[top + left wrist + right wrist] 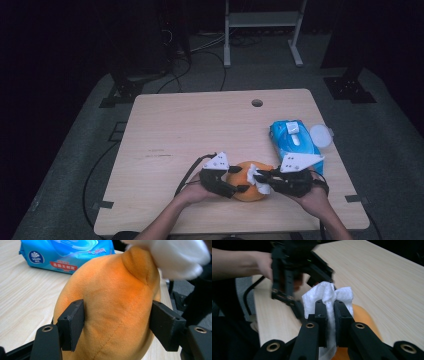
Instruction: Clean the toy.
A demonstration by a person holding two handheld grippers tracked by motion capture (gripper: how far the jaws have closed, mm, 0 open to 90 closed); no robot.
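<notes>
Near the front edge of the table [165,120], between the two hands: an orange plush toy [248,189], soft and rounded, resting on the wood. Clamped from both sides by the left gripper [239,188], black pads pressed into the fabric and denting it slightly in the left gripper view [117,322]; jaws partly apart, spanning the toy's body. At the toy's top, a crumpled white wipe [261,178], touching the plush in the high view and seen as a blurred white mass at the upper right of the left gripper view [180,257]. Pinched tight in the right gripper [331,312], jaws nearly together with only the thin fold of wipe [329,296] between them, bunched tufts sticking out beyond the tips.

Left hand [192,192] low at the table's front, forearm entering from the bottom, gripper pointing toward the right across the toy. Right hand [315,197] mirrored on the other side, gripper aimed leftward, grey three-cornered plate [299,161] uppermost.

Just behind the right gripper, a blue pack of wipes [292,137] lying flat, with its round white lid [320,135] open to the side; near end of the pack covered by the plate. Print on the pack [62,255] too small to read surely. Lower part of the toy cut off by the frame in the left gripper view; most of it hidden behind the jaws in the right gripper view. Left gripper blurred and dark in the right gripper view [294,272]. Room beyond the table very dark, with details hard to make out.
</notes>
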